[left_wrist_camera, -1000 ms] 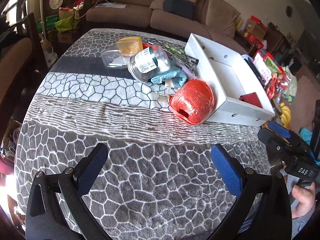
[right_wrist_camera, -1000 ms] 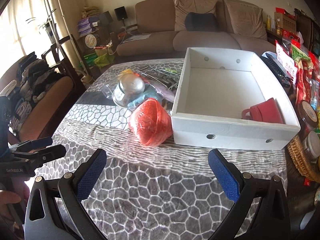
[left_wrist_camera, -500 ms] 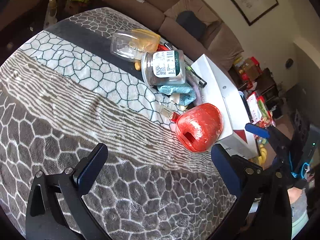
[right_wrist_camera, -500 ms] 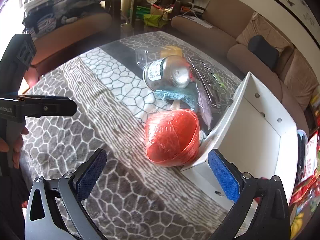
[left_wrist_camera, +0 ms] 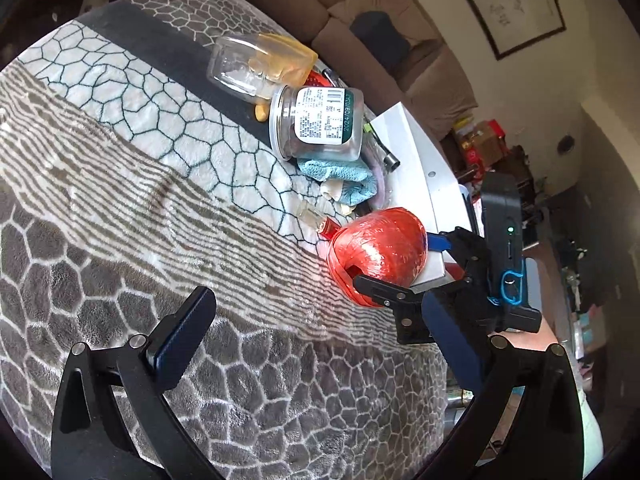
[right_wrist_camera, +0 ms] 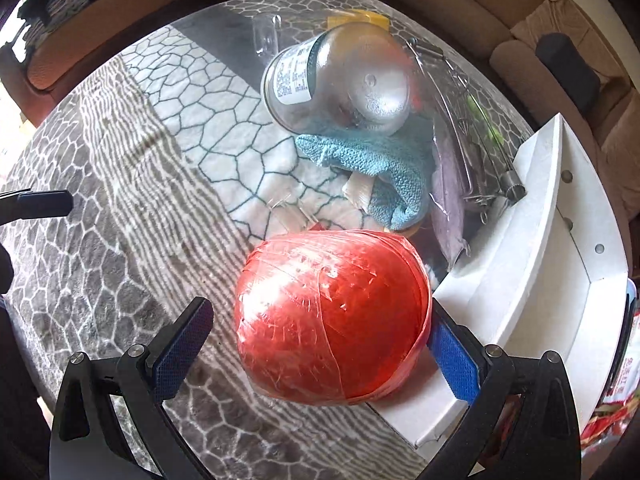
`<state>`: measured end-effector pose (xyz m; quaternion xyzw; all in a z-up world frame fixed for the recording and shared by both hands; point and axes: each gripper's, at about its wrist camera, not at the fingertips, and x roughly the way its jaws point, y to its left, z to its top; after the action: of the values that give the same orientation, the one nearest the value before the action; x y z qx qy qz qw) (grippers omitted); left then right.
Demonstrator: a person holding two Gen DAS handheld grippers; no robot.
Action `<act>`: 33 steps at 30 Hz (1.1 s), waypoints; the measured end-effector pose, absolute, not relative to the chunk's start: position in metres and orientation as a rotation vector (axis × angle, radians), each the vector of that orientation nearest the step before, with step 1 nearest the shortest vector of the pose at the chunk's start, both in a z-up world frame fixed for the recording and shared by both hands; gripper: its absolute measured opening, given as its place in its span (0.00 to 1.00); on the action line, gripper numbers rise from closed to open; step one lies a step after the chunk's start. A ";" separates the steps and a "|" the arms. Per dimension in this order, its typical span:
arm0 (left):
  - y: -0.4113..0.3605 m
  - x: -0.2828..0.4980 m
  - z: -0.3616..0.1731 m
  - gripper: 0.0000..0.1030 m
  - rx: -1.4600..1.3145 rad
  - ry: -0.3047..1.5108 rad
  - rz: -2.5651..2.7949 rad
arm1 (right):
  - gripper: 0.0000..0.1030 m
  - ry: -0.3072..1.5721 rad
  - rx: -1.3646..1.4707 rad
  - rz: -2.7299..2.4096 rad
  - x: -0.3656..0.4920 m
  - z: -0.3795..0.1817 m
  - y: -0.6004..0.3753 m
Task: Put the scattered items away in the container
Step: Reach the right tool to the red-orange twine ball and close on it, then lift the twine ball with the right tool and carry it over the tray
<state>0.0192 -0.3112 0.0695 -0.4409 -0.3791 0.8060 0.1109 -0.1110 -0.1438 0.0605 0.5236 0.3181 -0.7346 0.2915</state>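
The right gripper (right_wrist_camera: 316, 344) has closed in, its open fingers now straddling the red ball (right_wrist_camera: 332, 316) beside the box (right_wrist_camera: 532, 264), ready to grip; the left gripper (left_wrist_camera: 316, 344) hangs open.

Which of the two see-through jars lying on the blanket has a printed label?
The larger jar, resting on the blue cloth near the white box, carries a white-and-green printed label. The smaller jar behind it, beside the yellow lid, is bare.
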 end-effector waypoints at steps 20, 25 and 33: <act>-0.254 0.028 0.114 1.00 -1.032 -0.749 2.366 | 0.80 -0.418 1.366 -1.954 -0.087 0.132 -0.076; -0.235 0.038 0.133 1.00 -0.918 -0.659 2.362 | 0.80 -0.724 1.313 -1.786 -0.062 0.137 -0.060; -0.206 0.054 0.150 1.00 -0.861 -0.408 2.457 | 0.79 -1.030 1.317 -1.575 -0.034 0.112 -0.039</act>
<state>0.0541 -0.2058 0.1498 -0.3164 -0.1497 0.9027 0.2503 -0.0335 -0.0390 0.1116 0.5230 -0.4091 -0.6253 0.4100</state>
